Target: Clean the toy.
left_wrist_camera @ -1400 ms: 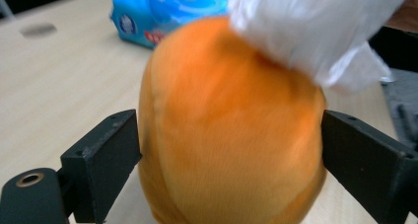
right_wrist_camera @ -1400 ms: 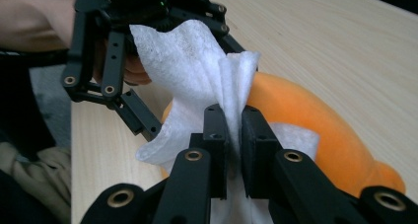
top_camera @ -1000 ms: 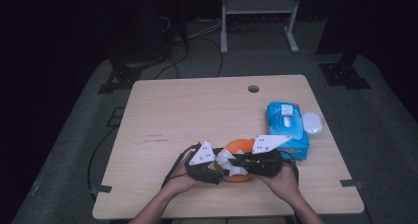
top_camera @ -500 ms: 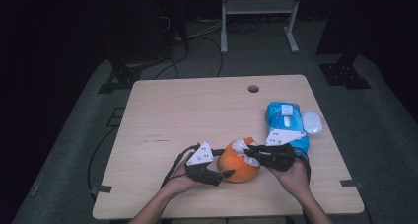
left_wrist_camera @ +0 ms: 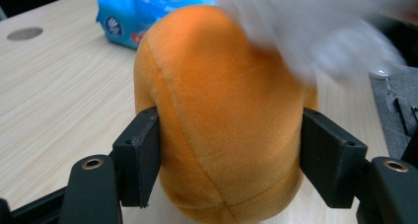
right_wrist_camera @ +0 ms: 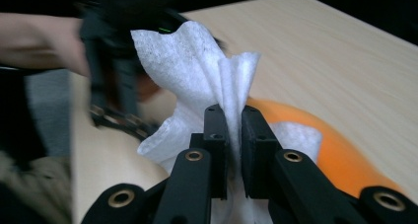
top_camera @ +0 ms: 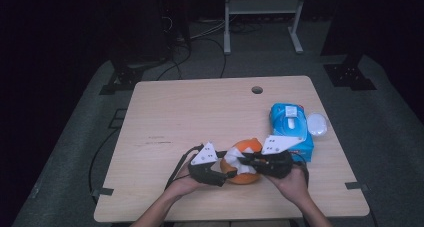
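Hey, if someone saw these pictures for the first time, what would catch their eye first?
Probably the orange plush ball at the near edge of the table, squeezed between the pads of the left gripper. Next, the white wipe pinched in the right gripper and draped over the ball's top. Then the bright blue wipes pack, lying to the right, behind the right gripper.

Plush orange toy (left_wrist_camera: 222, 120) matt; wipe (right_wrist_camera: 197, 71) fibrous; table (top_camera: 200, 112) wood.
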### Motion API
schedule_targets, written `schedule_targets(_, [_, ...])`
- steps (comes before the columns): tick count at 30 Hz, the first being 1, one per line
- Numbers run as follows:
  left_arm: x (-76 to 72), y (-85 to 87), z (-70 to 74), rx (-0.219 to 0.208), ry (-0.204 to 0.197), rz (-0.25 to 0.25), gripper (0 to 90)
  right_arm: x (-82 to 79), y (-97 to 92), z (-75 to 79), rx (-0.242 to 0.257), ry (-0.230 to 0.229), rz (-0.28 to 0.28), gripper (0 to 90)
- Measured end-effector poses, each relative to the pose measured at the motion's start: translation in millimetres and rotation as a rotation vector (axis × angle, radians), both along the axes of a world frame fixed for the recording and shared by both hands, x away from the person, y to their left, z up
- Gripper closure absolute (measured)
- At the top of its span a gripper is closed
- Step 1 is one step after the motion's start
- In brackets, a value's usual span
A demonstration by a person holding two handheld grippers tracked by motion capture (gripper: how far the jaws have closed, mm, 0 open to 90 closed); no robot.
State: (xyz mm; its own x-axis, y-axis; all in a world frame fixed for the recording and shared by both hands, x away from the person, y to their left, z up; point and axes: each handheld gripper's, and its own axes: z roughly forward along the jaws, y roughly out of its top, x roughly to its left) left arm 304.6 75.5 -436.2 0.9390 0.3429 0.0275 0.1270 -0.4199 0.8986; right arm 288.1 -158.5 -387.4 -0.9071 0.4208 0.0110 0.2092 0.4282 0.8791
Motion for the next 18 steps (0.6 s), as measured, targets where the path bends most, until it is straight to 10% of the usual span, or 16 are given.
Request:
schedule_targets(4, [-4.5,-1.3,-1.5,0.026,-0.032,-0.006,31.2,-5.8,20.6,-5.3,-0.06,-0.021,0.029,82.1])
schedule_targets(9, [-4.8,-4.1,-1.3,0.033,-0.058,-0.018,31.7,6.9,0.2,-0.8,-0.027,-0.011,-0.017,82.3])
schedule_targets(18, [-0.1,-2.9,-4.3,-0.02,0.019,-0.008,19.0,23.1,-42.9,-9.2,-0.007,0.035,-0.148,82.0])
